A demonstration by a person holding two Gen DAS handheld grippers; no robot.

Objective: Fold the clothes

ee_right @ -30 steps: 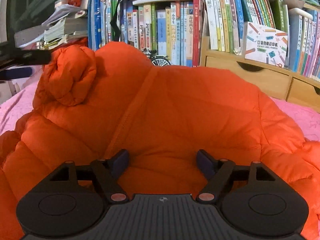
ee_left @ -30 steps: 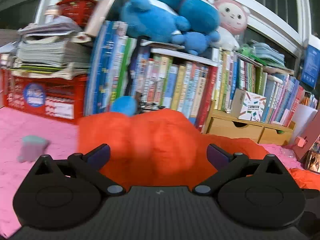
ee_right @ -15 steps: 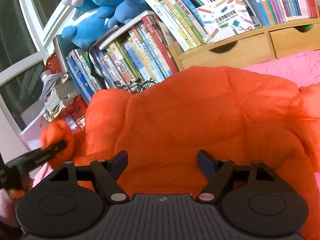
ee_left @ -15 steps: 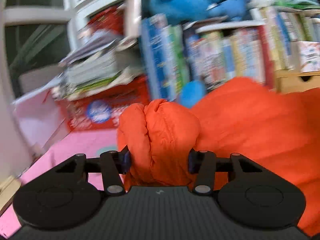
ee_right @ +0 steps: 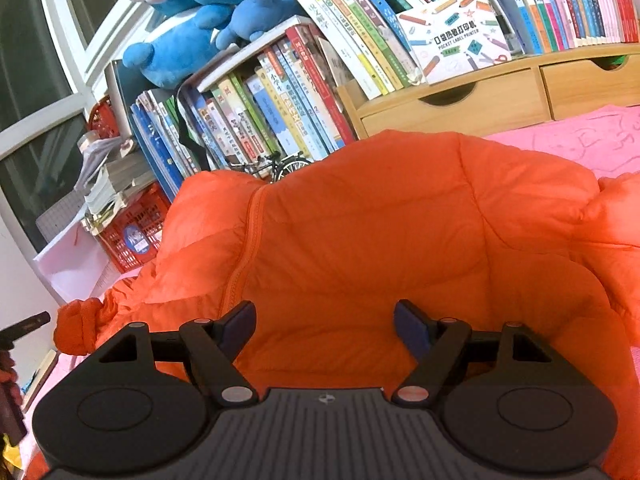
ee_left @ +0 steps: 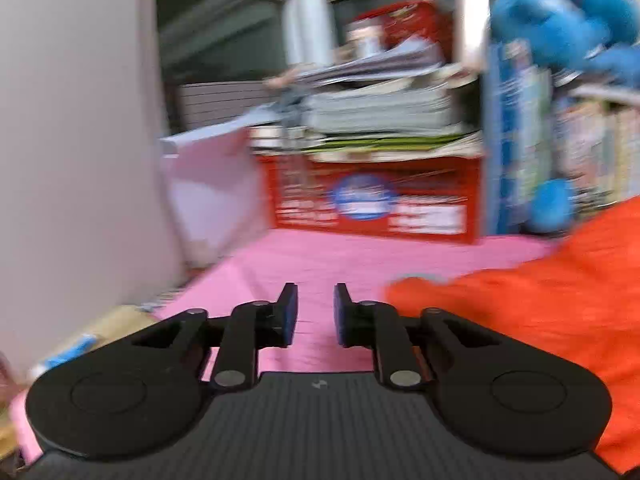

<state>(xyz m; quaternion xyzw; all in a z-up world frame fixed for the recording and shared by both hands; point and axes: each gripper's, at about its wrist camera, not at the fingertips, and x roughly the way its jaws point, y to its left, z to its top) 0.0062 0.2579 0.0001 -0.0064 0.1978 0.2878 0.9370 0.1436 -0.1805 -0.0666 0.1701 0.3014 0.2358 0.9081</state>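
The pink bed cover (ee_right: 600, 140) is the biggest thing here, and the puffy orange jacket (ee_right: 400, 240) lies on it in a big heap, in front of the books (ee_right: 280, 100). The jacket's seam (ee_right: 244, 248) runs up and away from the right gripper.

The right gripper (ee_right: 325, 326) sits right over the middle of the jacket. Its fingers are spread wide and hold nothing. It is the nearer one to the jacket.

The left gripper (ee_left: 316, 312) points at bare pink cover. Its fingers are close together with only a small gap, and nothing is in between. The jacket lies off to its right side. That picture is blurry, so I can't tell if the jacket touches it.

A bunched sleeve end (ee_right: 78, 322) sticks out at the jacket's left edge, toward the left gripper. That arm looks best placed to grab it.
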